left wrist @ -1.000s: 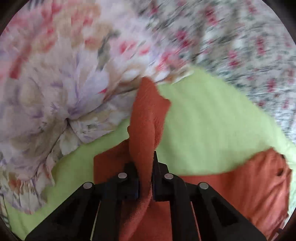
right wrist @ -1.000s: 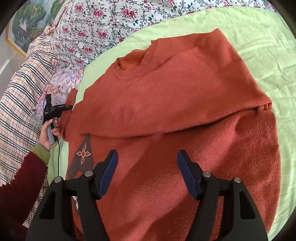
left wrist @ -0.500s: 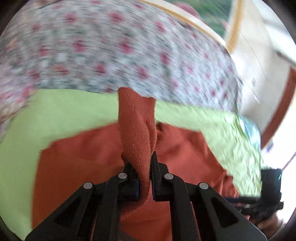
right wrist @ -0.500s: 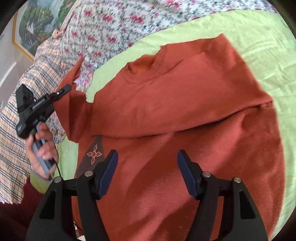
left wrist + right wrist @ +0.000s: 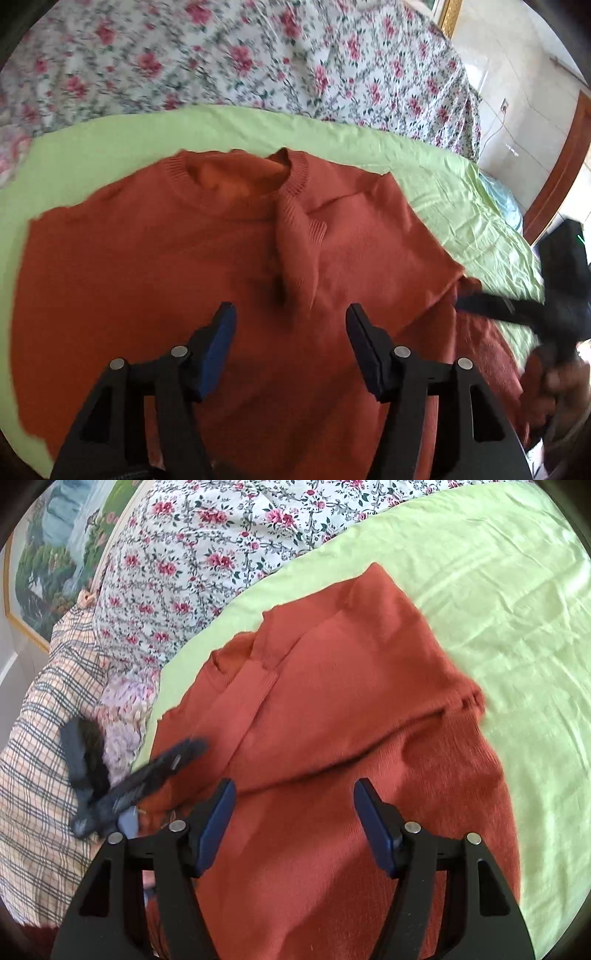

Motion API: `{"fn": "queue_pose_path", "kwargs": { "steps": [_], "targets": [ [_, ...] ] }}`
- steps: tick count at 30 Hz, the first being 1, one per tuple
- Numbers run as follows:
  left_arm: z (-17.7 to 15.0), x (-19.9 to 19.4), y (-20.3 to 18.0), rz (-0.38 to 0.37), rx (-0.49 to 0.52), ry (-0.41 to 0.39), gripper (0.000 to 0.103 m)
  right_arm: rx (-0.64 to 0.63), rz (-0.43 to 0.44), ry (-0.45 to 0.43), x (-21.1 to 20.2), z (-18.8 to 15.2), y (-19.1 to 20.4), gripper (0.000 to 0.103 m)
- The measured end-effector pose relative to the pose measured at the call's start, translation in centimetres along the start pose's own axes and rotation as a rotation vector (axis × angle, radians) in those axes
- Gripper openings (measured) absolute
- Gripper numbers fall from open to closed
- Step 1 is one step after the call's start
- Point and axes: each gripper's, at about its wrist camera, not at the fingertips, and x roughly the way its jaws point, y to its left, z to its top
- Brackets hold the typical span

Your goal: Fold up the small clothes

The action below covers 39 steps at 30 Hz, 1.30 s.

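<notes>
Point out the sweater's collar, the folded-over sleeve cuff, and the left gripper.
collar [image 5: 236, 192]: left wrist view, ribbed front edge.
sleeve cuff [image 5: 295, 229]: left wrist view, ribbed end.
left gripper [image 5: 290, 328]: left wrist view, midway between fingertips.

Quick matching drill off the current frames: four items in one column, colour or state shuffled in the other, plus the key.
Items
1. sweater
2. sheet under the sweater
3. left gripper
4. sleeve cuff

States
A. light green
B. lying on the sweater's chest by the collar
C. rust orange
D. fingers open, holding nothing

Pairs: 1-C, 2-A, 3-D, 4-B
</notes>
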Motion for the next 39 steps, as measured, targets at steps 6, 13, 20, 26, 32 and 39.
{"fn": "queue_pose_path", "kwargs": {
  "steps": [6,13,20,26,32,39],
  "targets": [
    [-4.5,-7.3,4.9,0.182,-0.085,-0.066,0.065,0.030,0.071,0.030,5.1,3.2,1.0,0.045],
    [-8.5,-8.4,13.7,0.407,-0.284,0.013,0.069,0.068,0.097,0.078,12.3,6.0,2.2,0.045],
    [-7.9,-6.2,14.5,0.387,-0.305,0.053,0.069,0.059,0.106,0.049,12.6,7.4,3.3,0.004],
    [-5.8,-4.8,13.9,0.433,-0.306,0.035,0.067,-0.009,0.160,-0.166,2.9,8.6,4.8,0.004],
    [-6.1,-5.4,15.4,0.499,-0.429,0.022,0.061,0.070,0.041,-0.247,-1.4,6.9,-0.5,0.004],
    [-7.5,-7.3,17.3,0.456,-0.560,-0.029,0.060,0.095,-0.017,-0.149,0.9,4.3,-3.3,0.004]
  ]
}}
